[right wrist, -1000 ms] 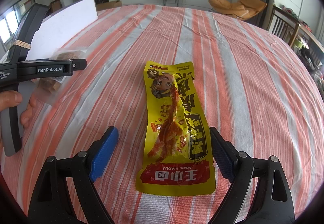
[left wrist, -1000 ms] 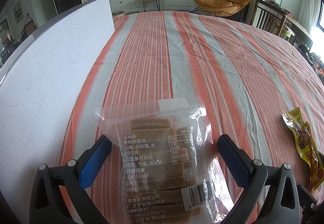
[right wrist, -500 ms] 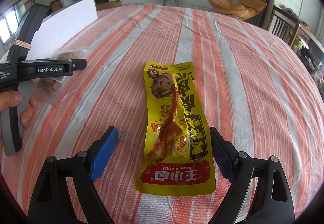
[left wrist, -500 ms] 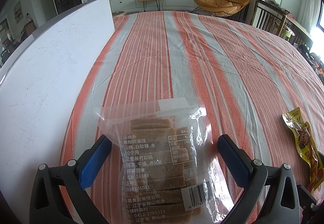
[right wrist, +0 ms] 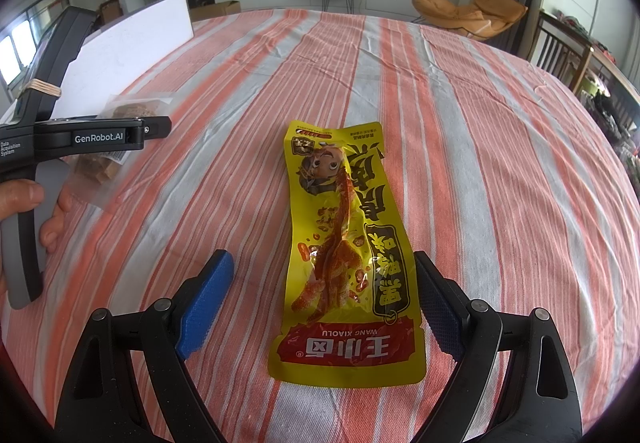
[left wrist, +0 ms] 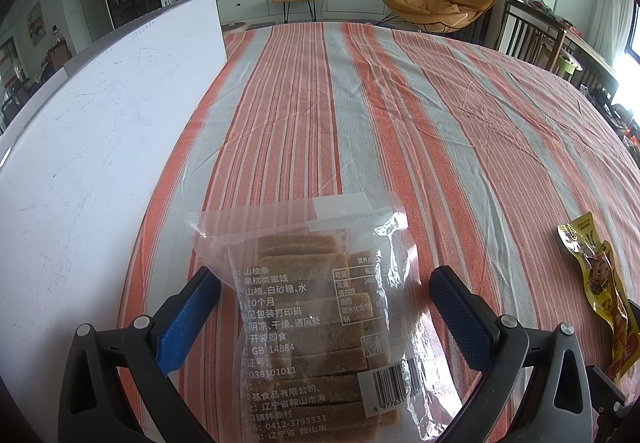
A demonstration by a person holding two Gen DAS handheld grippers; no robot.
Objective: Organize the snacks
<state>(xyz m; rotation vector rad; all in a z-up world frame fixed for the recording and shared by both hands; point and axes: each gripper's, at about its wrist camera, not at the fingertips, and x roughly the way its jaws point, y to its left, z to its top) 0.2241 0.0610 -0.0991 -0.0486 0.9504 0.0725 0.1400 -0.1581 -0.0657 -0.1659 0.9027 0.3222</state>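
Observation:
A clear bag of brown hawthorn strips (left wrist: pixel 316 315) lies flat on the striped tablecloth (left wrist: pixel 360 115), between the wide-open jaws of my left gripper (left wrist: pixel 324 283), which do not touch it. A yellow snack packet (right wrist: pixel 344 255) lies flat between the wide-open jaws of my right gripper (right wrist: pixel 324 267), also untouched. The packet also shows at the right edge of the left wrist view (left wrist: pixel 596 287). The left gripper (right wrist: pixel 80 139) and the clear bag (right wrist: pixel 116 139) show at the left of the right wrist view.
A white board (left wrist: pixel 88 147) lies along the table's left side, close to the clear bag. A dark wooden chair (left wrist: pixel 532 31) stands beyond the table's far right edge. A TV cabinet and an orange lounge chair stand far behind.

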